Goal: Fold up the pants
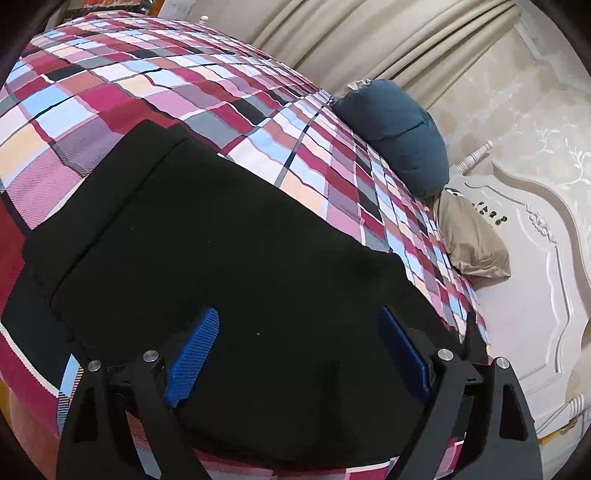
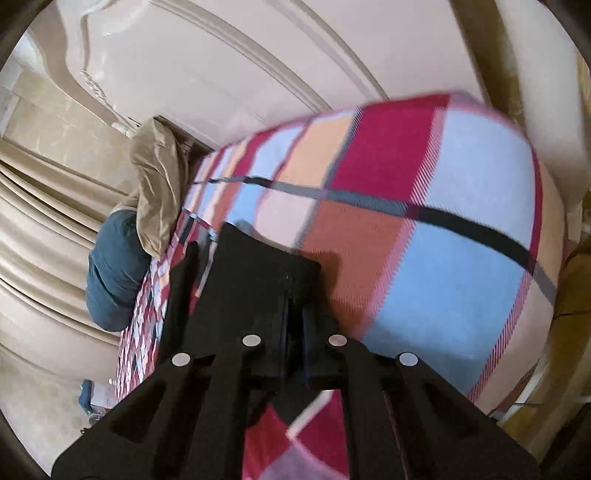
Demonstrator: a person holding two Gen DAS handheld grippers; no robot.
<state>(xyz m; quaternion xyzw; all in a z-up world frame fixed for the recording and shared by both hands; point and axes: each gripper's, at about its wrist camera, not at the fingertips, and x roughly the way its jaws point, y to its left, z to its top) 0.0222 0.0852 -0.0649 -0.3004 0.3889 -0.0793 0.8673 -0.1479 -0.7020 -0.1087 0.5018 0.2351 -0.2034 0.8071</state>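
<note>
The black pants (image 1: pixel 207 251) lie folded flat on the plaid bedspread (image 1: pixel 155 92). In the left wrist view my left gripper (image 1: pixel 295 332) is open, its blue pads (image 1: pixel 192 350) spread wide just above the near part of the pants, holding nothing. In the right wrist view my right gripper (image 2: pixel 293 314) is shut on an edge of the black pants (image 2: pixel 255 273), the fabric pinched between the closed fingers and lifted a little off the bedspread (image 2: pixel 424 229). This view is motion-blurred.
A dark blue pillow (image 1: pixel 399 133) and a tan pillow (image 1: pixel 469 240) lie at the head of the bed by the white carved headboard (image 1: pixel 535 258). Beige curtains (image 1: pixel 369 33) hang behind. Both pillows (image 2: pixel 155 184) show in the right wrist view too.
</note>
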